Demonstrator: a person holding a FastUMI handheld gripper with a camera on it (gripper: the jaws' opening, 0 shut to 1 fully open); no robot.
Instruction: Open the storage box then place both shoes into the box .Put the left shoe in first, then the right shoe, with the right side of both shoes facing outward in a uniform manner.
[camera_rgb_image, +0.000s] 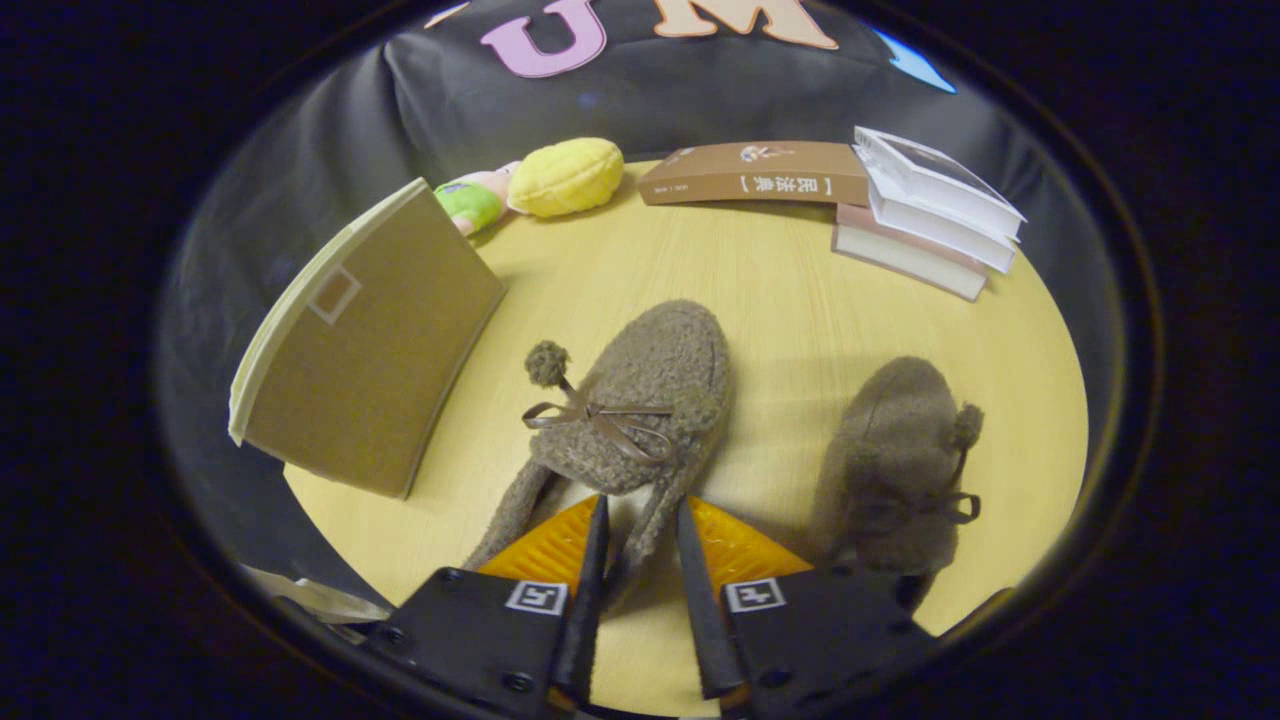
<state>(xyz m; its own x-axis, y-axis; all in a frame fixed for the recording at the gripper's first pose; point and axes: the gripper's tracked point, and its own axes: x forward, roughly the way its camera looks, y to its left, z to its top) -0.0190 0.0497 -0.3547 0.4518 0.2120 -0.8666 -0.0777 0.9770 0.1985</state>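
The tool (640, 540) stands with its fingers a little apart, straddling the heel wall of the nearer fuzzy slipper (640, 400); whether both fingers press on that wall I cannot tell. This slipper, bow and pom-pom on top, lies on the table (780, 290) with its toe pointing away from the tool. To the right of that slipper, just apart, lies the second slipper (895, 465). Left of the nearer slipper sits the storage box (370, 340), seemingly shut. Beyond the slipper lie a yellow plush toy (565, 177), a brown book (760, 172) and stacked books (930, 215). The grasp step seems in hand, yet the box likely needs opening first.
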